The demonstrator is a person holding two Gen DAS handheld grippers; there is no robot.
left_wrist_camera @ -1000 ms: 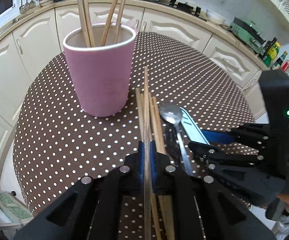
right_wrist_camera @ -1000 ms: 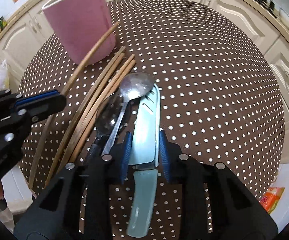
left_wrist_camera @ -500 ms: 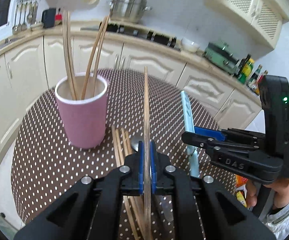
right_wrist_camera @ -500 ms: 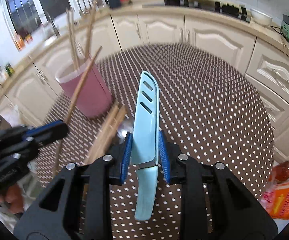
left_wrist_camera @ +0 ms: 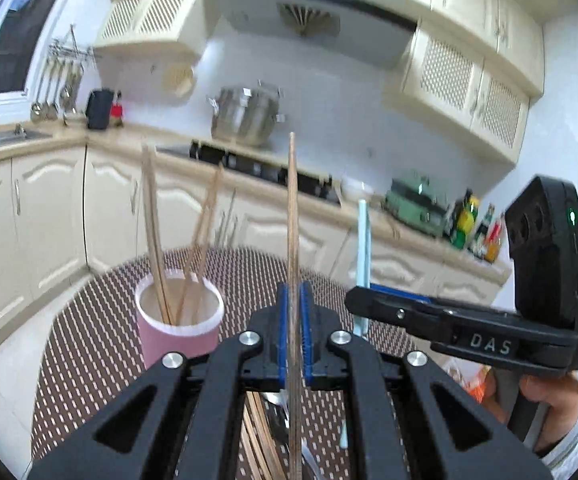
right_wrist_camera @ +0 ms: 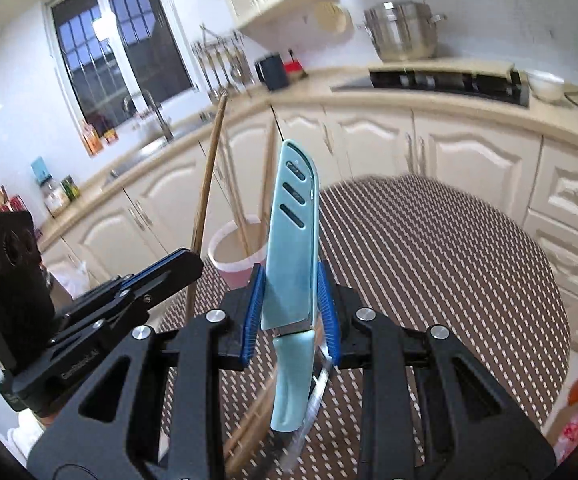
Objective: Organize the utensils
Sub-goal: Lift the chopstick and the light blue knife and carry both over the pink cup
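Chopstick [left_wrist_camera: 293, 216] and knife [right_wrist_camera: 293, 240], apparently gripped.

place: home kitchen | evidence: cream cabinets [left_wrist_camera: 49, 208]; hob [right_wrist_camera: 429, 80]; steel pot [left_wrist_camera: 245, 114]; sink tap [right_wrist_camera: 157, 116]

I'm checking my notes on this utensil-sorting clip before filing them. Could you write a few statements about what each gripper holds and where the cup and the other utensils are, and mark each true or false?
1. The left gripper is shut on a single wooden chopstick. True.
2. The right gripper holds a metal spoon. False: its pads clamp a light blue knife by the blade, tip pointing up.
3. The pink cup is empty. False: several chopsticks already stand in it.
4. More chopsticks lie on the polka-dot tablecloth below the grippers. True.
5. The pink cup lies on its side. False: it stands upright on the table.
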